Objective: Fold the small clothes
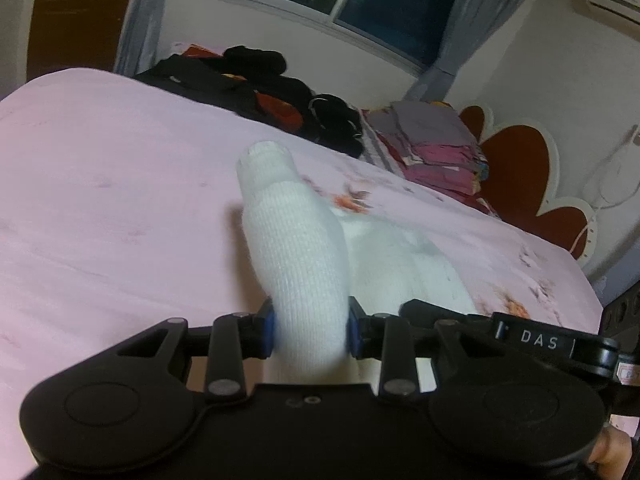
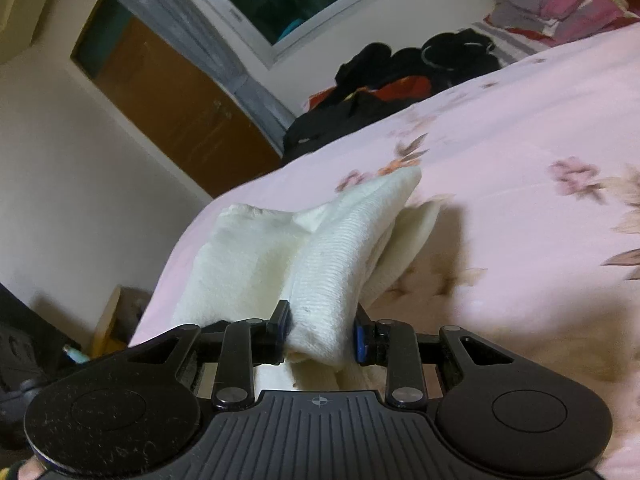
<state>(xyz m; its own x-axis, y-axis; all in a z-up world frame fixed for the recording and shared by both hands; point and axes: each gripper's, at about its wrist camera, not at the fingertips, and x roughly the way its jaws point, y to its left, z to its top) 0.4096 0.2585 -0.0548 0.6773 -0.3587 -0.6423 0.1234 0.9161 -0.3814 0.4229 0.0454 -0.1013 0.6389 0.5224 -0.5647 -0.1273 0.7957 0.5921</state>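
Pinching a white sock (image 1: 298, 264) between blue pads, the left tongs (image 1: 311, 330) stand narrowly parted around the bunched knit. Right tongs (image 2: 320, 334) clamp the same sock (image 2: 328, 276) likewise, over the pink bed (image 1: 100, 184). Far off lie dark clothes (image 1: 256, 88) and a folded stack (image 1: 436, 148).

Both grippers are matte black with blue pads and silver pivot screws. The left gripper (image 1: 312, 332) shows white "DAS" lettering. The right gripper (image 2: 322, 330) has a ribbed plate with a crosshair mark.
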